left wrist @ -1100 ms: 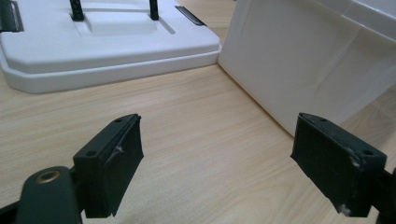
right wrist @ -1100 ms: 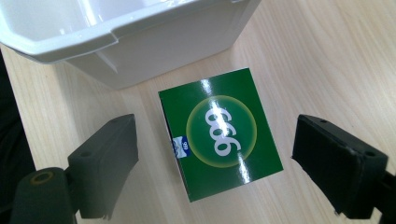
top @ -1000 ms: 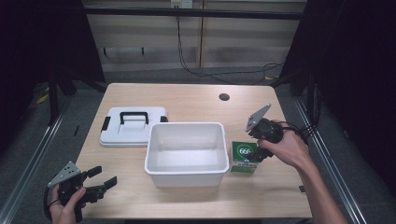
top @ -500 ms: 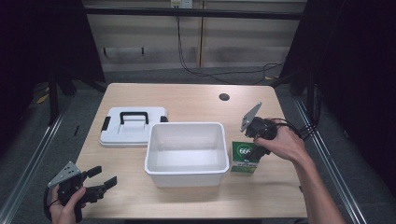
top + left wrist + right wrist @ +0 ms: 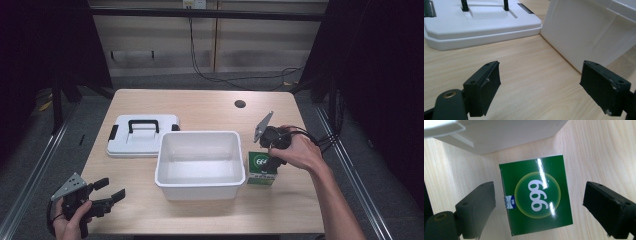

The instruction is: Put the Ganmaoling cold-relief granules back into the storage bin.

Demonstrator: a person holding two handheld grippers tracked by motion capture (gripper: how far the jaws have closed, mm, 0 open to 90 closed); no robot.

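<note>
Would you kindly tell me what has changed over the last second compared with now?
The right claw has moved slightly toward the white plastic bin and lowered over the green cardboard box, jaws open on either side, not yet gripping. The left claw, bin, box and white lid with black handle stayed put.

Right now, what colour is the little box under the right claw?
Green, with white "999" in a yellow-ringed circle. The small green cardboard box shows best in the right gripper view.

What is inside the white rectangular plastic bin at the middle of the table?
The white rectangular plastic bin shows a bare white floor and inner walls in the high view, with nothing lying in it. Its near inner wall is hidden behind the front rim.
</note>
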